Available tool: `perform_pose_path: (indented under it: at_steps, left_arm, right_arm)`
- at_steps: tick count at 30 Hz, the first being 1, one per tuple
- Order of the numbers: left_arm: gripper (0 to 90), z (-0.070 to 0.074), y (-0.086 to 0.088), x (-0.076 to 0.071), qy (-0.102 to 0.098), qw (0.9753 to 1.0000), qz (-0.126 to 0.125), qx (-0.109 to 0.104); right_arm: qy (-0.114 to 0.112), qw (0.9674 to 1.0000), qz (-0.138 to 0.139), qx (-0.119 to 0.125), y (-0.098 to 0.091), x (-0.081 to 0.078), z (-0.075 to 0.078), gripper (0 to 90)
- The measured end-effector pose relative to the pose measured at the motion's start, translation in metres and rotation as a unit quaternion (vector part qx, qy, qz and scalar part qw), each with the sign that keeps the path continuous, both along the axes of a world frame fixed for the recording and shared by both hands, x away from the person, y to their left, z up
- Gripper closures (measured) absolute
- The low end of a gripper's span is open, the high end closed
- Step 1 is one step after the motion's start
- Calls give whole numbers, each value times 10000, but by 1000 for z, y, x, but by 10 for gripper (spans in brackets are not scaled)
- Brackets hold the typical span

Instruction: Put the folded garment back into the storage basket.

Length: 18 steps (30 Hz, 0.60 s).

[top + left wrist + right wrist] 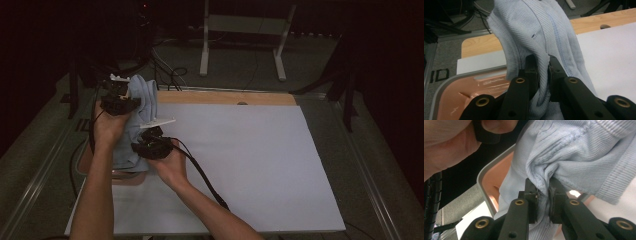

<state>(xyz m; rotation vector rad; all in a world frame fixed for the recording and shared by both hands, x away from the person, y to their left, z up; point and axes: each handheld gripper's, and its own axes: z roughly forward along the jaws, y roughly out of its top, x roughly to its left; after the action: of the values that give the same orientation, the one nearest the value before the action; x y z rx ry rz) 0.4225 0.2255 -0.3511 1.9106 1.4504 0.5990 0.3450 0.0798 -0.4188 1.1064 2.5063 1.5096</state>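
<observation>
A pale blue ribbed garment (142, 107) hangs between both hands over the table's left edge. My left gripper (121, 100) holds its upper part, jaws shut on a fold of the garment (541, 37); my left gripper (543, 65) pinches cloth between its pads. Lower and nearer, my right gripper (150, 145) is shut on another bunched fold of the garment (574, 152), and my right gripper (545, 188) has cloth squeezed between its jaws. The lower end of the cloth droops into an orange tray (131, 177).
The orange tray (469, 87) with a grey rim sits at the table's left side. A white sheet (250, 165) covers the wooden table (225, 97). A white stand (245, 35) and cables (167, 75) lie on the floor beyond. A hand (449, 142) is close by.
</observation>
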Motion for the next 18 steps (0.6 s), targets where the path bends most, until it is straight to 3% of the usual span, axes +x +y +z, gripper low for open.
perform_pose_path:
  at_steps: [10,18]
  left_arm:
    - [825,-8,8,-1,53,9999,99,-19]
    - [825,-5,13,-3,41,9999,138,-3]
  right_arm:
    - [45,10000,15,-27,10,0,-4,806]
    - [62,10000,55,-52,17,0,-4,806]
